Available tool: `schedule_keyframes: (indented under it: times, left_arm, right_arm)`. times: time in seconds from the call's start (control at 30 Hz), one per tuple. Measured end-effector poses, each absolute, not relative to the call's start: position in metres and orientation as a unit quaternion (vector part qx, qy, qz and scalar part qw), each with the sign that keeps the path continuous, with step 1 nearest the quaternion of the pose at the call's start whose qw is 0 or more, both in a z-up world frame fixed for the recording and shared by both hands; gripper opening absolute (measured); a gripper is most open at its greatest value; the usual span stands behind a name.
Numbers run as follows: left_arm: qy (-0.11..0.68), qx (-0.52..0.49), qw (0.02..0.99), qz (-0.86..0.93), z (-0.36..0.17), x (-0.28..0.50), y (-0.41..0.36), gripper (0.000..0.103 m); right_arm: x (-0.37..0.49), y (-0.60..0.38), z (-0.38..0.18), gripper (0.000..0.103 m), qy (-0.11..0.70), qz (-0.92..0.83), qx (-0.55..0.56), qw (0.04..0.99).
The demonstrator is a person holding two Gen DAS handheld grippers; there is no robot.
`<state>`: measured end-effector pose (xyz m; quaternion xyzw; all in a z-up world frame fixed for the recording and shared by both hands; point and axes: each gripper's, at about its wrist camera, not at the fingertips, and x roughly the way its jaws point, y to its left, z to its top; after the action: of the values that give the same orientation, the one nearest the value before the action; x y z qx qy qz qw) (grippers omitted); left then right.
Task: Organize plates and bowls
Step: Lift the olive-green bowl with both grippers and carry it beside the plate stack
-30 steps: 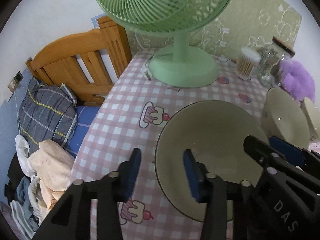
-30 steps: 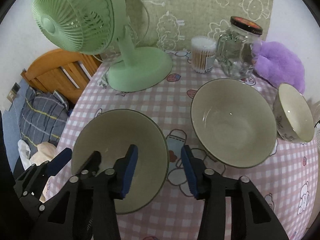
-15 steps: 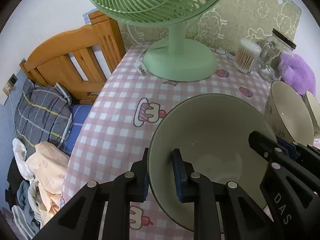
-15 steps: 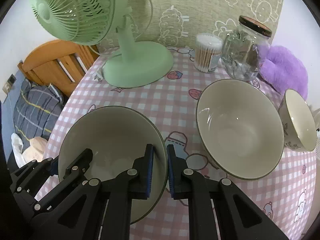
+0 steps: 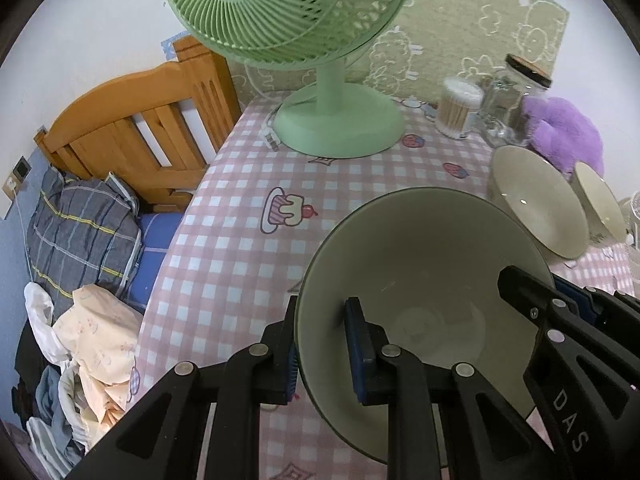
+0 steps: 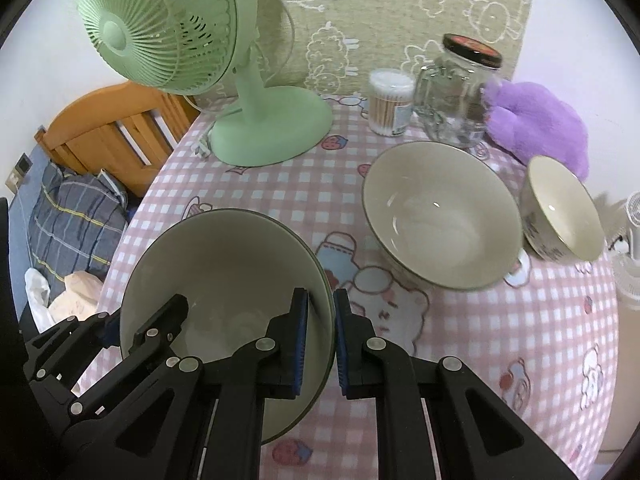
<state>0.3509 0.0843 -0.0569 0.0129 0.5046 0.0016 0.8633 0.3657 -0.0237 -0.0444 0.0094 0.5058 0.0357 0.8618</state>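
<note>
A table covered with a pink-and-white checked cloth [image 6: 500, 320] printed with cartoon cakes and animals carries the things. At its back stand a green desk fan [image 6: 272, 128], a tub of cotton swabs [image 6: 390, 104] and a lidded glass jar [image 6: 456, 96], with a purple plush [image 6: 540, 124] just beside the jar. Nearer, a large cream bowl [image 6: 440, 216] sits by a smaller patterned bowl [image 6: 564, 208], perhaps touching it.

Both wrist views look steeply down, close over the checked surface [image 5: 224, 216]. Left view sits at the near bowl [image 5: 420, 264]'s left rim, right view at its right rim. Shared: that bowl, green fan [image 6: 256, 128], glass jar [image 5: 508, 108], second bowl [image 6: 440, 216].
</note>
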Motion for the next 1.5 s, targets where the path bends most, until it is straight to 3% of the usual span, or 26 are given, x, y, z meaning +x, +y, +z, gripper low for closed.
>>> schedule_keyframes:
  times: [0.83,1.5]
  left_arm:
    - [0.468,0.062,0.875,-0.104,-0.005,0.239,0.026,0.018]
    - [0.527,0.04,0.845,-0.081,-0.044,0.154,-0.069,0.019]
  right_arm:
    - [0.226,-0.084,0.012,0.015,0.481,-0.057,0.063,0.873]
    - [0.142,-0.182,-0.021,0.015,0.532,-0.03,0.052,0.845]
